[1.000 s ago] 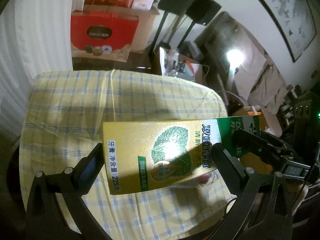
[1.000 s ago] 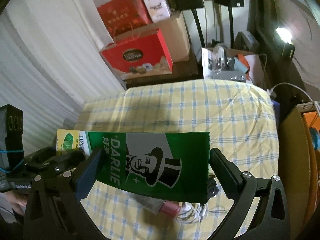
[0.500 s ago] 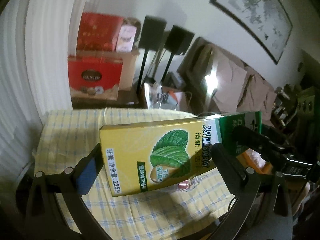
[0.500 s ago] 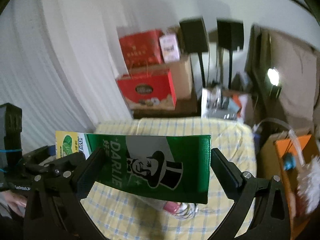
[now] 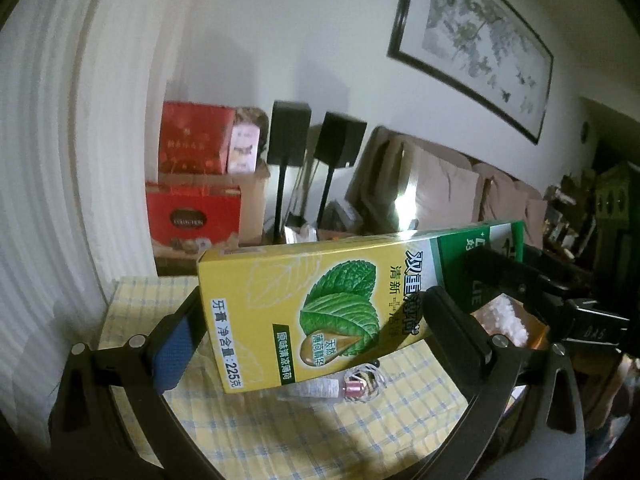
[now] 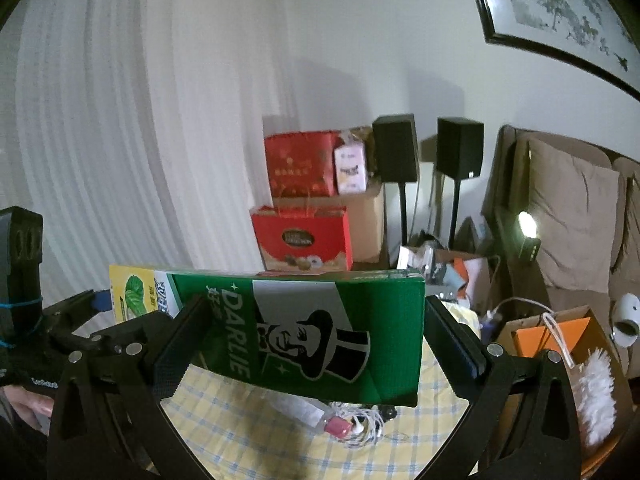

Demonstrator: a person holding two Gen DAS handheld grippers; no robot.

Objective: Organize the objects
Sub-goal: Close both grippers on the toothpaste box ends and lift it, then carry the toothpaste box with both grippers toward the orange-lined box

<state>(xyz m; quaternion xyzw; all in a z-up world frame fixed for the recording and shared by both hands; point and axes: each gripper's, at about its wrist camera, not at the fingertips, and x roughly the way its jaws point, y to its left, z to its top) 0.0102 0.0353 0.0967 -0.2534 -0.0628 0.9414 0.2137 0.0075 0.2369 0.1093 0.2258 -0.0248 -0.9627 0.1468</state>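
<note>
Two handheld grippers clamp opposite ends of one long box, held in the air.

The left gripper (image 5: 312, 316) has its two black fingers closed against the yellow end of the toothpaste box (image 5: 320, 304), one finger with a blue pad (image 5: 174, 350) on the box's left end, the other pressing its front face. The right gripper (image 6: 312, 336) grips the green end of the same box, its fingers against the box's left part and right end. Each gripper shows in the other's view, reaching in from the side. A part of a hand (image 6: 30, 404) shows at the lower left of the right wrist view, beneath the left gripper's body.
</note>
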